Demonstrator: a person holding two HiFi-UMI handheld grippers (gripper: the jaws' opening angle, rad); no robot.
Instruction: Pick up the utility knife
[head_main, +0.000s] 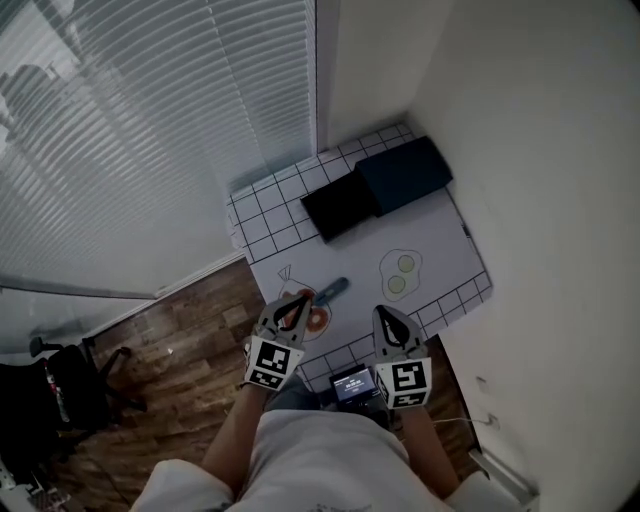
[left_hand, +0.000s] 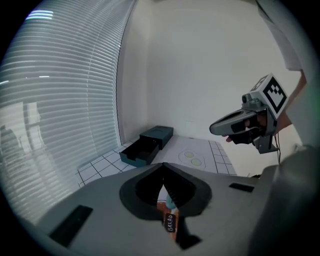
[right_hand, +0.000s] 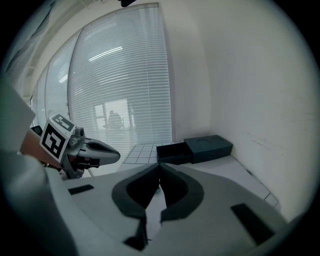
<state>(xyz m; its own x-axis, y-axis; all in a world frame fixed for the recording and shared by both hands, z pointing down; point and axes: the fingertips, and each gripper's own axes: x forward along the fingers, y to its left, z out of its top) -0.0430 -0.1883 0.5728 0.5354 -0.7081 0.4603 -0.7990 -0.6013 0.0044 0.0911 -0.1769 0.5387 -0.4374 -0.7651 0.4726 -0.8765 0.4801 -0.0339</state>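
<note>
The utility knife (head_main: 329, 291), with a teal handle, lies on the white printed mat (head_main: 440, 250) near its front edge. My left gripper (head_main: 297, 302) hovers just to the left of it and nearer me, jaws shut with nothing in them. A sliver of the knife (left_hand: 170, 201) shows low between those jaws in the left gripper view, above an orange "BREAD" print (left_hand: 170, 222). My right gripper (head_main: 385, 312) is to the knife's right, also shut and empty. Each gripper shows in the other's view: the right gripper (left_hand: 216, 128) and the left gripper (right_hand: 116, 155).
A dark blue box (head_main: 405, 172) with its black drawer (head_main: 340, 205) pulled out sits at the mat's far end. Fried eggs (head_main: 400, 272) are printed mid-mat. A small screen device (head_main: 352, 383) sits by my body. Window blinds run left, a white wall right.
</note>
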